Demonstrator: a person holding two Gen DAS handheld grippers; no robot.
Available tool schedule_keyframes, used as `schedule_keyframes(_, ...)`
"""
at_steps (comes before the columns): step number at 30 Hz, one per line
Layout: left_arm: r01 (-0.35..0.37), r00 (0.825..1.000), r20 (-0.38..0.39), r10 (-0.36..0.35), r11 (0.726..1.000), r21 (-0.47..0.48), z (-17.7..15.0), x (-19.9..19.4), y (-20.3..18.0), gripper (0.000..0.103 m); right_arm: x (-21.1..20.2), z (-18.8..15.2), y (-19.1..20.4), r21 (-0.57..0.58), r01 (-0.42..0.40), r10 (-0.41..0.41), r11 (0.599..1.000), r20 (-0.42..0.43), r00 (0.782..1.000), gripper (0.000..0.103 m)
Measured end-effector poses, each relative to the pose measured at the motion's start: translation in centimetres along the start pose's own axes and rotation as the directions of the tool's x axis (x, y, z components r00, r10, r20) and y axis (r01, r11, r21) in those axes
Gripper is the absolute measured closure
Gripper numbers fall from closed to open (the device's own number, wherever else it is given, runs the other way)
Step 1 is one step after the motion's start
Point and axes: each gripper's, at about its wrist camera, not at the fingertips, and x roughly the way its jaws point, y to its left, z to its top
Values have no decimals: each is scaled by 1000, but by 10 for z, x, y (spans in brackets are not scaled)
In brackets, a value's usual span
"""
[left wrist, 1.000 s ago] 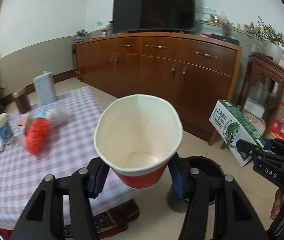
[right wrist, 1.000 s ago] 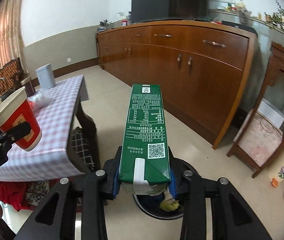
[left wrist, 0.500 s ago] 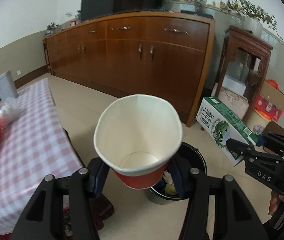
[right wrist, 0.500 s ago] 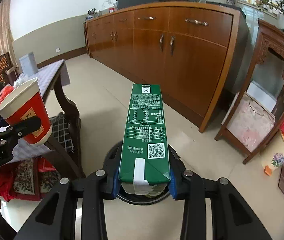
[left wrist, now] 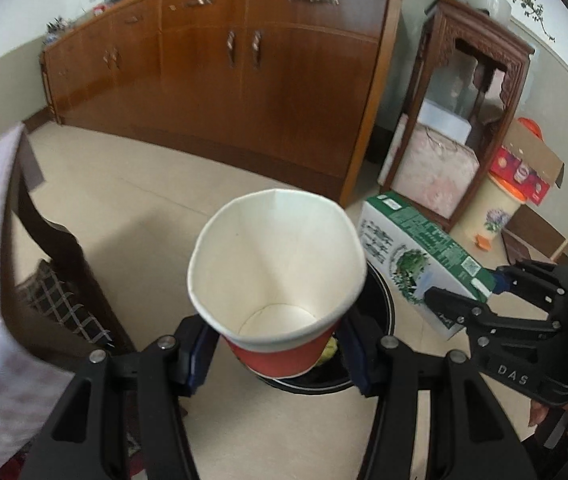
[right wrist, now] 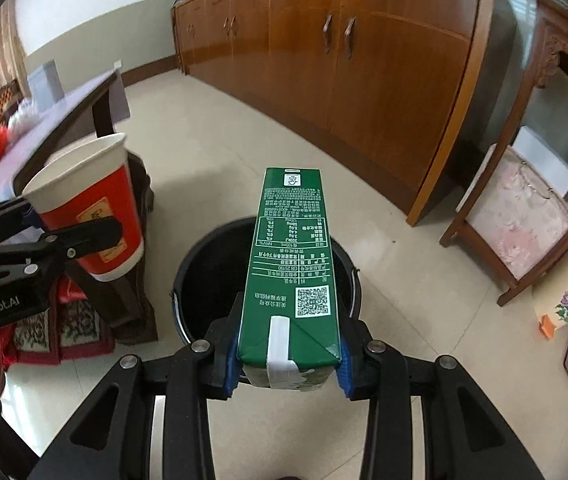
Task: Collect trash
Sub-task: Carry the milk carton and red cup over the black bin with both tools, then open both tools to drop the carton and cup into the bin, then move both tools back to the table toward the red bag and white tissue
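Left gripper (left wrist: 280, 354): clenched on cup (left wrist: 276, 276)
Right gripper (right wrist: 285, 354): gripped carton (right wrist: 291, 264)
Done: both hung over bin (right wrist: 204, 264) (frame centre)
Left: dropping them

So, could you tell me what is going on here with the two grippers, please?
A person is clearing trash with a handheld gripper in each hand. The left gripper is clamped on an empty red-and-white paper cup, and the right gripper grips a green rectangular drink carton. Both are held above a round black waste bin on the tiled floor, nothing released yet.
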Motion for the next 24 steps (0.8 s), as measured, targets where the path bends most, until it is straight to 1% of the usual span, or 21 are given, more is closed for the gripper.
schedule_keyframes(5,36,997,-76,-35,999,16,-4,36,2,47,38,-5,-10,-106,-32,26,994,-56,998,64)
schedule_keyframes(9,71,989,-132,-70,997,2,-6,61,2,47,67,-6,-11,-202,-67,47,977,-102,994,64)
schedule_keyframes(10,89,985,-149,-89,996,-8,-8,68,3,46,77,-6,-13,-222,-83,57,971,-123,991,63)
schedule_keyframes(11,110,977,-179,-111,994,-18,-9,80,1,40,85,-7,-11,-245,-97,65,965,-136,989,63)
schedule_keyframes(12,104,975,-194,-107,994,-25,-12,85,3,36,91,-8,-9,-275,-95,59,957,-136,989,61)
schedule_keyframes(13,78,974,-211,-82,997,-30,-16,93,4,30,98,-12,-8,-315,-45,9,948,-115,993,33)
schedule_keyframes(14,54,973,-221,-60,998,-31,-20,97,5,22,102,-14,-11,-324,5,-40,946,-101,994,8)
schedule_keyframes(15,52,974,-218,-60,998,-39,-24,96,7,21,101,-16,-16,-304,10,-40,952,-95,995,6)
schedule_keyframes(16,33,975,-219,-41,999,-42,-28,93,8,17,99,-16,-19,-296,18,-46,955,-88,995,6)
schedule_keyframes(17,10,976,-216,-18,999,-41,-30,90,9,8,97,-17,-20,-295,41,-67,955,-80,995,6)
schedule_keyframes(18,-13,979,-202,4,999,-45,-33,84,10,6,95,-17,-22,-290,60,-87,955,-81,993,6)
schedule_keyframes(19,-29,982,-189,20,998,-49,-35,77,10,6,93,-17,-24,-271,61,-87,961,-83,993,5)
schedule_keyframes(20,-39,982,-185,29,998,-50,-36,72,10,6,90,-16,-27,-247,69,-92,967,-85,992,1)
schedule_keyframes(22,-74,984,-165,66,996,-45,-37,54,6,6,82,-15,-30,-202,94,-112,975,-78,991,0)
schedule_keyframes(24,-91,987,-138,86,995,-33,-35,37,4,4,71,-13,-34,-162,115,-127,980,-65,990,0)
